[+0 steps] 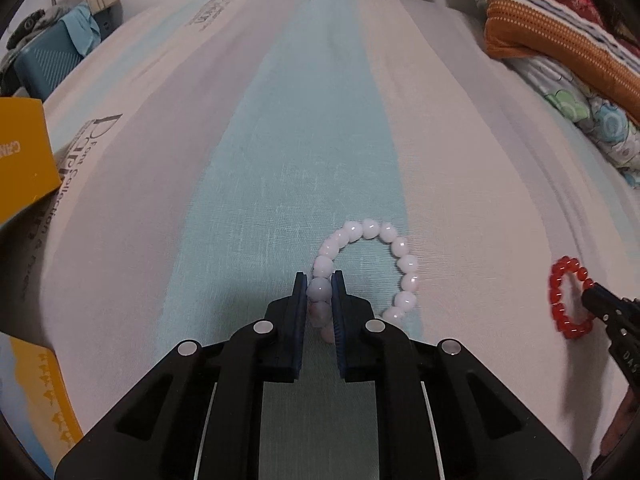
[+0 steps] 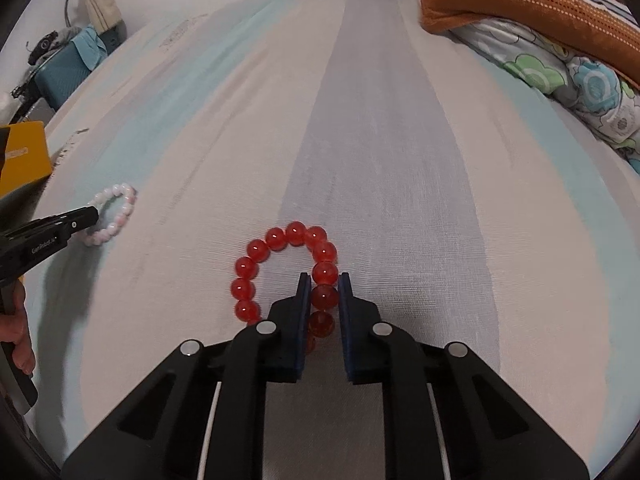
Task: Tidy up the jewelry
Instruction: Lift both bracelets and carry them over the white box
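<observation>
Pale pink bead bracelet (image 1: 368, 272) is clamped by the left gripper (image 1: 319, 292), red bead bracelet (image 2: 288, 276) by the right gripper (image 2: 324, 292); both grasped, lifting seems next.

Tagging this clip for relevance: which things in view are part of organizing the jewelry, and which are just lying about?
Part of the job:
- pink bead bracelet, clamped in the left hand-held gripper
- red bead bracelet, clamped in the right hand-held gripper

Lying about:
- striped bedsheet
- yellow box
- folded blankets
- teal case
</observation>
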Available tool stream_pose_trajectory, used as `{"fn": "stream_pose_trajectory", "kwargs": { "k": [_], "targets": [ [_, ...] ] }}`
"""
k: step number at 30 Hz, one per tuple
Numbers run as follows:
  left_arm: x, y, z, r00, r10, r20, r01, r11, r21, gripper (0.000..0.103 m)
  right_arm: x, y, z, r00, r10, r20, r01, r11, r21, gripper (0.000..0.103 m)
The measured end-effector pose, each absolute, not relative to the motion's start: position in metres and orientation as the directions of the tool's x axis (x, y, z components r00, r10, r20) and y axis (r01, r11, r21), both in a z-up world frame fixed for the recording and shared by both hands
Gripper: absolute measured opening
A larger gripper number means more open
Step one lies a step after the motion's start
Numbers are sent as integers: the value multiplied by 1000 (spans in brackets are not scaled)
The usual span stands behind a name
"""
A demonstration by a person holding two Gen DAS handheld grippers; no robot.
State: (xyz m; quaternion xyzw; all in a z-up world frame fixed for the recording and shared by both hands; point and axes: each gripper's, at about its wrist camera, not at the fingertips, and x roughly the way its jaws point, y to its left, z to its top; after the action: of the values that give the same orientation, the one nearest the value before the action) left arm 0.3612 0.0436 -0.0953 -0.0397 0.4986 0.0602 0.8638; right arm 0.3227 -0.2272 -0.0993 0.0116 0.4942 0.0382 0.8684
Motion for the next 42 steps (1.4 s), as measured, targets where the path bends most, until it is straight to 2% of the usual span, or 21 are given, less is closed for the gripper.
{"fn": "stream_pose_trajectory", "kwargs": {
  "k": [26,42],
  "targets": [
    [286,38,-12,560,28,-828,-102,994,-35,11,266,-215,-30,587,129,-799,-83,992,100,13],
    [217,45,16,575,10,-818,-109,992,-65,11,221,-192,10,599,131,-790,-94,991,94,13]
  ]
}}
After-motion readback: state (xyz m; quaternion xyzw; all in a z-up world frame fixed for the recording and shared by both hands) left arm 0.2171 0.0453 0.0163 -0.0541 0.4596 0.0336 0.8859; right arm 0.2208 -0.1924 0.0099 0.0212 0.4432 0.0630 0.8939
